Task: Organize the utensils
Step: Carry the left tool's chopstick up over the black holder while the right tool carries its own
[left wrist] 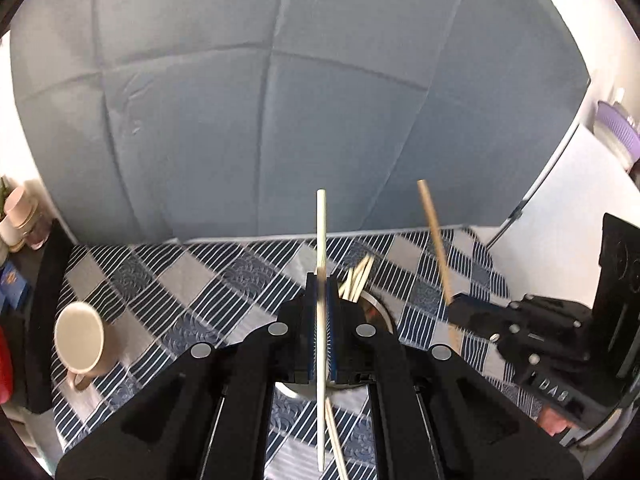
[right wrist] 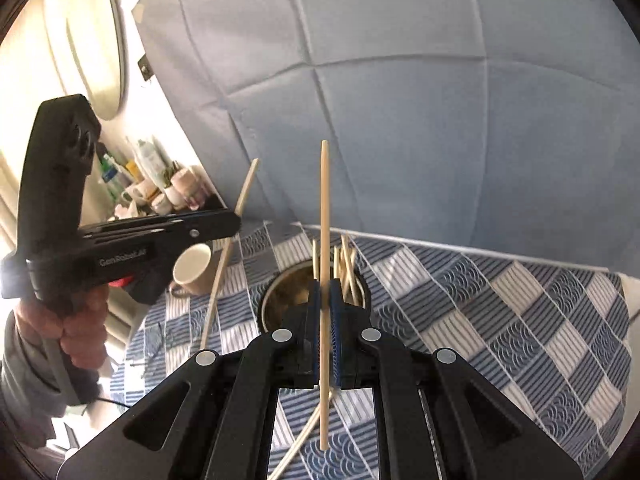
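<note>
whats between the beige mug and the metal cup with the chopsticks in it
In the left wrist view, only bare checked tablecloth between the mug and metal cup.

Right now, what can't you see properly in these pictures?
- Metal pot: the right gripper hides its front in the right wrist view; the left gripper covers most of it in the left wrist view.
- Loose chopsticks on the tablecloth: cut off by the bottom edge.
- Bottles on the shelf: too small to read.
- Cup: blurred.
</note>
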